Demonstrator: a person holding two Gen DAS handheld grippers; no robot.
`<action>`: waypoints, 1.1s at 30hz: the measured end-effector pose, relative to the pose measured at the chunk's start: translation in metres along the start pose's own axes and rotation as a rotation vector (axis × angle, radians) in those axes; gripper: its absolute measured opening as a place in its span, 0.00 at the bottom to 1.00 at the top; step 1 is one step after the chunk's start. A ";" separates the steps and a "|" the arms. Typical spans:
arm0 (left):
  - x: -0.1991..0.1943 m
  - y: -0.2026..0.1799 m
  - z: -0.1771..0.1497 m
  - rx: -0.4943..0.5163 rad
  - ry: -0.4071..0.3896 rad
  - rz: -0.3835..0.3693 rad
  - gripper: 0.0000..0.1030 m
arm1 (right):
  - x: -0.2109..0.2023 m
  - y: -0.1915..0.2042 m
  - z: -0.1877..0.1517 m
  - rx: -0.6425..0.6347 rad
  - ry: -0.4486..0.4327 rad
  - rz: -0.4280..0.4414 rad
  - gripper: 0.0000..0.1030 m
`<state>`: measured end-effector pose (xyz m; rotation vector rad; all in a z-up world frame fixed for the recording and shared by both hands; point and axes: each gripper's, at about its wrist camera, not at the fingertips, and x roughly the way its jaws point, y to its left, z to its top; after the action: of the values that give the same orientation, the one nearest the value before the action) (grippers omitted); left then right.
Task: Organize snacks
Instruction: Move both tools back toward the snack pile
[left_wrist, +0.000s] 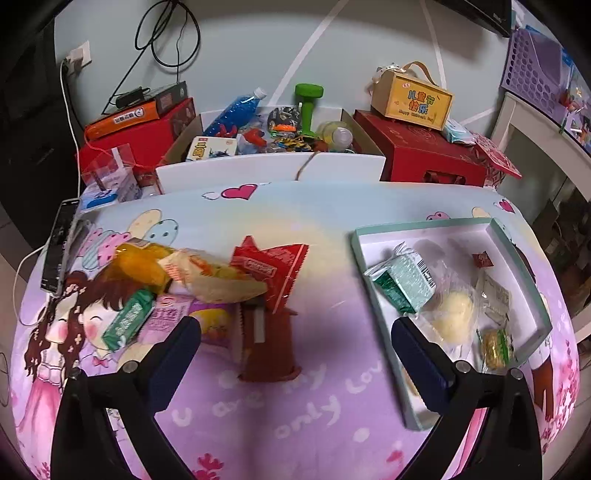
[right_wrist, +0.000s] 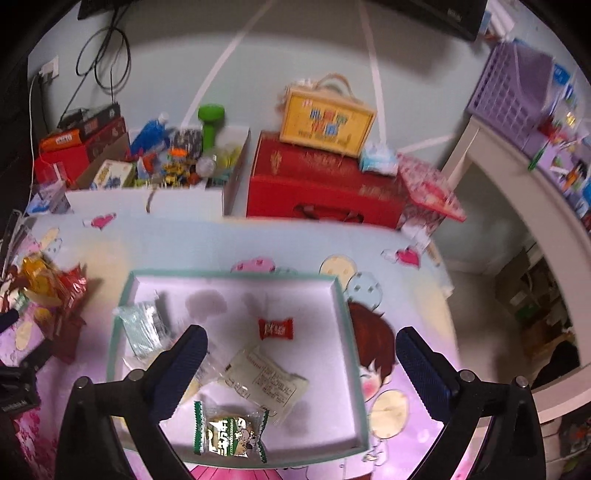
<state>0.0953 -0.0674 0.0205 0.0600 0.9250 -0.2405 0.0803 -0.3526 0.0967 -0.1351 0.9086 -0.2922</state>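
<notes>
A pile of snack packets (left_wrist: 192, 280) lies on the cartoon tablecloth at the left: a yellow bag, a red wrapper (left_wrist: 273, 269), a green packet (left_wrist: 127, 321), a pink packet. My left gripper (left_wrist: 295, 336) is open and empty above a dark red packet (left_wrist: 269, 343). A teal-rimmed tray (left_wrist: 517, 240) at the right holds several snacks. My right gripper (right_wrist: 301, 347) is open and empty over the tray (right_wrist: 236, 275), above a small red candy (right_wrist: 276, 328), a pale packet (right_wrist: 269, 380) and a green-white packet (right_wrist: 229, 432).
An open cardboard box of toys (left_wrist: 273, 133), red boxes (left_wrist: 417, 151) and a yellow gift box (left_wrist: 412, 99) line the table's far edge. A phone (left_wrist: 59, 247) lies at the left edge. A white shelf (right_wrist: 517, 177) stands right.
</notes>
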 end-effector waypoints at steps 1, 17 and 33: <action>-0.003 0.004 -0.002 -0.001 0.000 0.002 1.00 | -0.011 0.001 0.005 -0.007 -0.017 -0.009 1.00; -0.022 0.082 -0.027 -0.136 0.005 0.036 1.00 | -0.167 0.083 0.071 -0.165 -0.284 -0.005 1.00; -0.019 0.175 -0.036 -0.333 -0.017 0.078 1.00 | -0.097 0.214 0.047 -0.151 -0.222 0.220 1.00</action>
<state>0.0966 0.1121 0.0052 -0.2131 0.9333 -0.0126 0.1028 -0.1197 0.1474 -0.2007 0.7164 -0.0030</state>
